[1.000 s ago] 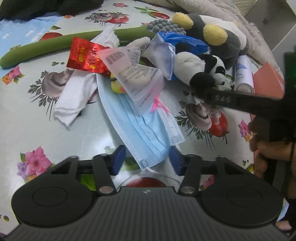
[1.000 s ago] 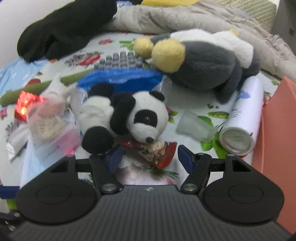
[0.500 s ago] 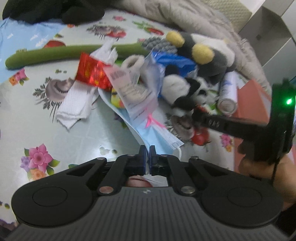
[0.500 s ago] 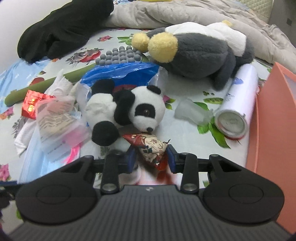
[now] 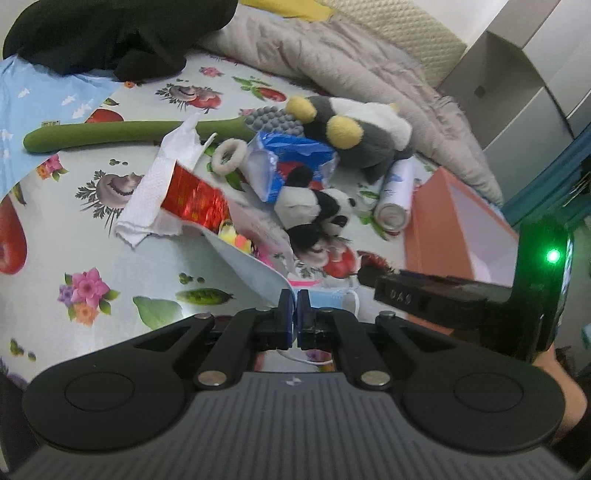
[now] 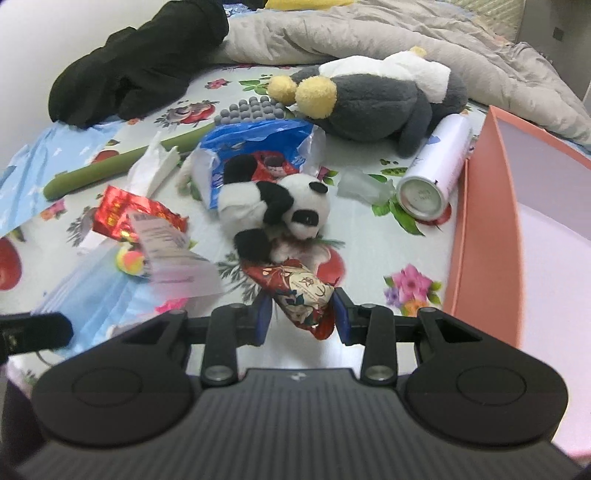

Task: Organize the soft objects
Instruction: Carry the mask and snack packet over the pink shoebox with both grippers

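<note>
My left gripper [image 5: 294, 300] is shut on the near edge of a light blue face mask [image 5: 255, 271] and lifts it off the flowered tablecloth. My right gripper [image 6: 301, 312] is shut on a red printed snack wrapper [image 6: 299, 290] just in front of a small panda plush [image 6: 275, 210]. The panda also shows in the left wrist view [image 5: 314, 214]. A grey penguin plush with yellow feet [image 6: 373, 96] lies behind it. The right gripper's body shows at the right of the left wrist view [image 5: 461, 291].
An open salmon box [image 6: 487, 221] stands at the right. A white spray can [image 6: 436, 170] lies beside it. A blue wrapper [image 6: 258, 144], red foil packet [image 6: 129, 210], tissue [image 5: 155, 192], green foam stick [image 5: 129, 134], black garment [image 6: 140, 66] and grey blanket [image 6: 369, 33] surround the pile.
Both grippers closed: the left on the face mask, the right on the red wrapper. Both then drew back and up, and the mask and wrapper came away from the pile.
</note>
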Available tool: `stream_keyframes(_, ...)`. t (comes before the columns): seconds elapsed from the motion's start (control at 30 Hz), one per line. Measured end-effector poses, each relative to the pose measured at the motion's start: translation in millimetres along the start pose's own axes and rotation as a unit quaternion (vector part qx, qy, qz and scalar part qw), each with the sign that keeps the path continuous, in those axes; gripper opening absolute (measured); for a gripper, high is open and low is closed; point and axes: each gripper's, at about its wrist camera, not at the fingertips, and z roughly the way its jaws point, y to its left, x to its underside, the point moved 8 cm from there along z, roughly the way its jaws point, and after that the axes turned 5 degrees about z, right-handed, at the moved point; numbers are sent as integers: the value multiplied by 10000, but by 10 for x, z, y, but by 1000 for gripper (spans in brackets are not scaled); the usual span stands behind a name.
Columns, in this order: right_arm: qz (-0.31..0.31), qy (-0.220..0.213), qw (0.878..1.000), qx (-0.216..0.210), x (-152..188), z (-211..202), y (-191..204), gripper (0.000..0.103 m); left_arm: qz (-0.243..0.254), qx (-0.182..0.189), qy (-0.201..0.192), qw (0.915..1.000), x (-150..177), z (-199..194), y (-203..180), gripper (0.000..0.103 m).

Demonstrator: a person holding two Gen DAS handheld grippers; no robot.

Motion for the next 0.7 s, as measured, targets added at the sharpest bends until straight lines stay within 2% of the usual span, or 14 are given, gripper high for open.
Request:
stream_keyframes(0.27,163,-104,9998,-58,243,-408,18,39,184,197,-403,9988,19,-503,-239,2)
stream_keyframes(0.47,295,-193,9993,-86,359,-613,-15,39,316,298,-794,9959,-144,-822,-376,2)
stream_keyframes(0.7,345,-355,9987,-92,348,-761,-59,39,569,224,-918,9939,-207,-872,-456,2)
